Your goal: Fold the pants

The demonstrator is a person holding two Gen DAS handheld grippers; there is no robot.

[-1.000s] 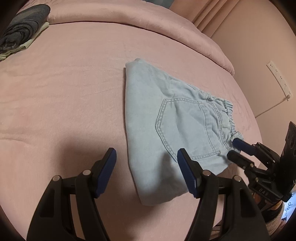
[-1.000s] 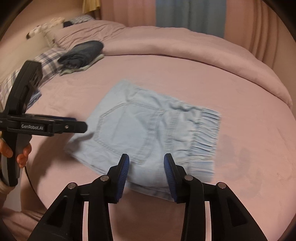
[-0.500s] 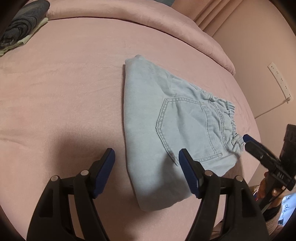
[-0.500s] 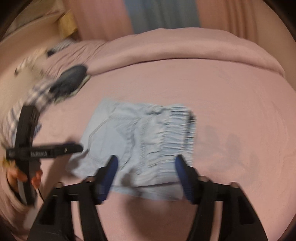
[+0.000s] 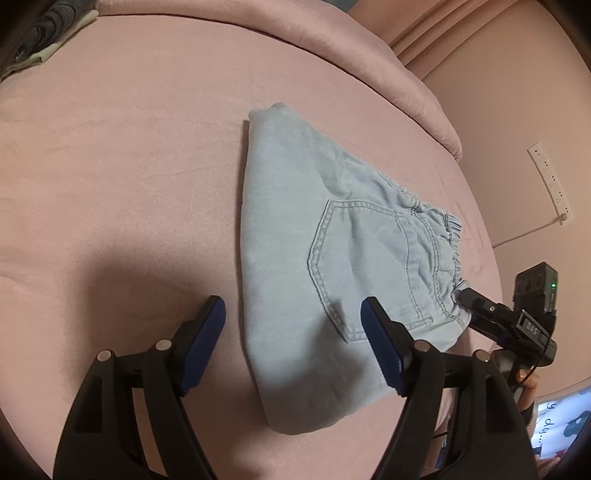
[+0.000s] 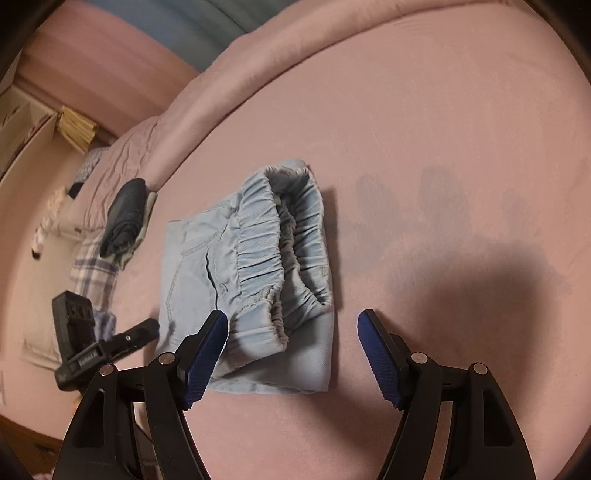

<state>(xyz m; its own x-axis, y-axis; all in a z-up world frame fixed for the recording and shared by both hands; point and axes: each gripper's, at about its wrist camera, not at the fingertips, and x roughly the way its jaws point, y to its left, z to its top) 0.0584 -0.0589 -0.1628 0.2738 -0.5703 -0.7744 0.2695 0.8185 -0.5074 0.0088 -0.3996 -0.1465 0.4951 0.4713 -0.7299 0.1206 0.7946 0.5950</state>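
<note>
Light blue denim pants (image 5: 325, 258) lie folded into a compact bundle on the pink bed (image 5: 129, 166), back pocket up. In the right wrist view the pants (image 6: 258, 258) show their elastic waistband end toward me. My left gripper (image 5: 293, 332) is open and empty, hovering over the bundle's near edge. My right gripper (image 6: 291, 339) is open and empty, just in front of the waistband end. The right gripper also shows in the left wrist view (image 5: 465, 297) at the waistband corner. The left gripper shows in the right wrist view (image 6: 147, 328) at the bundle's far side.
A dark folded garment (image 6: 125, 218) on a pale cloth lies near the pillows, also in the left wrist view (image 5: 48, 33). A plaid pillow (image 6: 94, 269) sits beside it. A rolled pink duvet (image 5: 332, 48) lines the far side. A wall socket strip (image 5: 550, 181) is at right.
The right gripper opened wide and swung round to the waistband end of the pants. The left gripper stayed open and shifted slightly nearer the bundle.
</note>
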